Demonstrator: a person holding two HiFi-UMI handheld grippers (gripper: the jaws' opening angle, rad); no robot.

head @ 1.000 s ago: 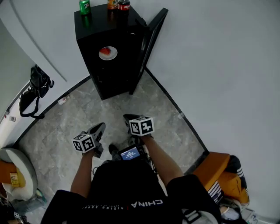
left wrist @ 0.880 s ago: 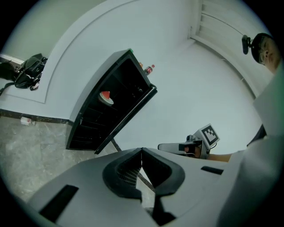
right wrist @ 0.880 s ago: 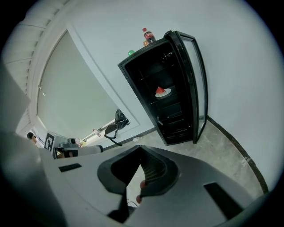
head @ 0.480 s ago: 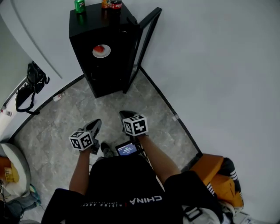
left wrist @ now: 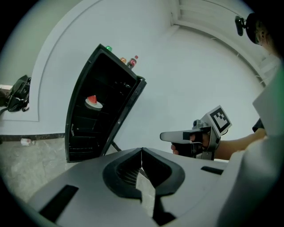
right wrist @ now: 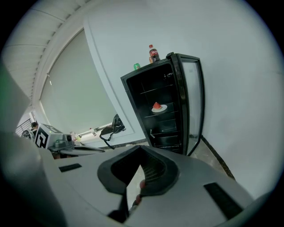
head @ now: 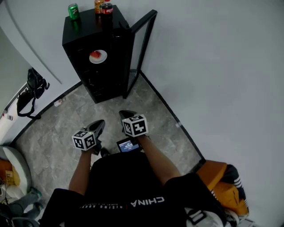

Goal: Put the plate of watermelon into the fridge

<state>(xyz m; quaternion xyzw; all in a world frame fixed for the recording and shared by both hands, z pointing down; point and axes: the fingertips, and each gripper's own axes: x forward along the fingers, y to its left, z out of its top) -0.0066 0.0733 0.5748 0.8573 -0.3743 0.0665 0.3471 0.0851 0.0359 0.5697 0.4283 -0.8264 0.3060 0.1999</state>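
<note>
Left gripper point(left wrist: 142, 150) is fully closed: jaws are seen pressed tip to tip, and nothing is held. Right gripper point(right wrist: 140, 147) is the same, with jaws met at the tip and nothing gripped between them. Both are held low in front of the person, side by side and apart, above the grey stone floor point(head: 57, 128), and are pointed toward the fridge point(head: 91, 80). The plate of watermelon point(head: 98, 56) is found well ahead of both grippers, inside the fridge on an upper shelf, and is not touched by either one. One red wedge is seen on the white plate. The fridge door point(head: 141, 48) is swung wide open, ahead of the right gripper and on the right side of the cabinet, close to the white wall point(head: 213, 66). On the fridge top, a green can point(head: 72, 10) is placed ahead and left, and two bottles point(head: 103, 6) are set just right of it, close together. A black bag point(head: 31, 91) is hung well to the left of the left gripper, against the wall.
</note>
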